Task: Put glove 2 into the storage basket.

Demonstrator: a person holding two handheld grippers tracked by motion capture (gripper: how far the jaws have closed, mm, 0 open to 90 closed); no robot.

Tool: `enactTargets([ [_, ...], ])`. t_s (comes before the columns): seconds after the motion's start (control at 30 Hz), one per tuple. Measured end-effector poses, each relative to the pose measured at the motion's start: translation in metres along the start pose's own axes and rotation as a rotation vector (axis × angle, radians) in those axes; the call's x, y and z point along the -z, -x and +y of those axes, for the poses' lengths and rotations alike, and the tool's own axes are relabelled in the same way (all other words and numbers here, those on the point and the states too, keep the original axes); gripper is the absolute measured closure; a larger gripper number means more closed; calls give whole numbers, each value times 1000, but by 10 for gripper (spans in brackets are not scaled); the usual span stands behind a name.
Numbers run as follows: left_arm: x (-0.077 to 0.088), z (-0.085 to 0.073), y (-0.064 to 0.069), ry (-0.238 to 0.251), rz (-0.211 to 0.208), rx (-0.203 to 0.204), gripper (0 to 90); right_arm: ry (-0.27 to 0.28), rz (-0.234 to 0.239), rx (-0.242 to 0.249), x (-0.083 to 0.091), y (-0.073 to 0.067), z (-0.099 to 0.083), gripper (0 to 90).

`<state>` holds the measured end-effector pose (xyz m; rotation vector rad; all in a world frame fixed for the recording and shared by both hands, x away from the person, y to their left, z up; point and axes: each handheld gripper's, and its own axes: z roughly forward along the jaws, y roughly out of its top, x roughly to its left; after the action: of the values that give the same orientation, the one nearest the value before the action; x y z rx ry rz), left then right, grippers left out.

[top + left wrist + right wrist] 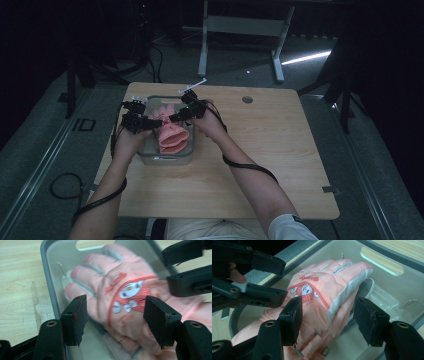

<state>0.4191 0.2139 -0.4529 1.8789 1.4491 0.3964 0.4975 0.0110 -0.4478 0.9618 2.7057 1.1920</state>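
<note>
We are looking down on a pale wooden table with rounded corners [260, 150], where a grey translucent plastic tub [165, 159] is sitting toward the nine o'clock side of the tabletop. Inside that tub a salmon-pink padded glove with grey finger trim and a red cartoon patch [172, 136] is lying, its fingers pointing toward twelve o'clock in the high view and its cuff hanging over the tub's six o'clock rim. We are seeing the left gripper [152, 121] hovering at the glove's nine o'clock side and the right gripper [172, 119] at its three o'clock side, their tips close together above the glove's back. In the left gripper view, the left gripper [113, 312] is standing roughly half open, with the glove [125, 290] lying between and below the pads; the pads are not pressing on it. In the right gripper view, the right gripper [328, 315] is likewise standing about half open over the glove [322, 290], its left pad just beside the red patch, the other apart from the fabric, so nothing is being held. The tub's wall [387, 290] is showing at two o'clock there, and the tub's rim [46, 270] at ten o'clock in the left gripper view.
</note>
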Motion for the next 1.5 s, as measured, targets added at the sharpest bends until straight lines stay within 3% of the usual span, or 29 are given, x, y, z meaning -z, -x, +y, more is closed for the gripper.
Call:
enactTargets([
  [0.23, 12, -1, 17, 36, -60, -34, 340, 18, 15, 18, 13, -4, 0, 359],
  [0.43, 14, 0, 27, 53, -76, -50, 302, 38, 51, 23, 26, -3, -4, 276],
  [0.5, 15, 0, 29, 62, -83, -43, 265, 42, 56, 23, 28, -1, -5, 254],
  [0.57, 17, -1, 31, 76, -117, -57, 222, 46, 57, 27, 31, 1, -7, 234],
  [0.63, 18, -1, 35, 85, -114, -68, 160, 56, 53, 25, 34, 3, -10, 230],
  [0.73, 19, 0, 40, 98, -131, -75, 138, 69, 35, 23, 40, 8, -14, 209],
  [0.83, 18, 1, 45, 100, -160, -86, 14, 89, 32, 17, 47, 12, -16, 194],
  [1.1, 17, -1, 64, 129, -159, -146, 10, 106, -32, 16, 61, 25, -28, 167],
  [1.37, 20, -5, 87, 159, -192, -201, 10, 119, -121, 14, 68, 43, -53, 154],
  [1.5, 22, -9, 99, 179, -220, -217, 11, 115, -139, 7, 70, 54, -68, 152],
])
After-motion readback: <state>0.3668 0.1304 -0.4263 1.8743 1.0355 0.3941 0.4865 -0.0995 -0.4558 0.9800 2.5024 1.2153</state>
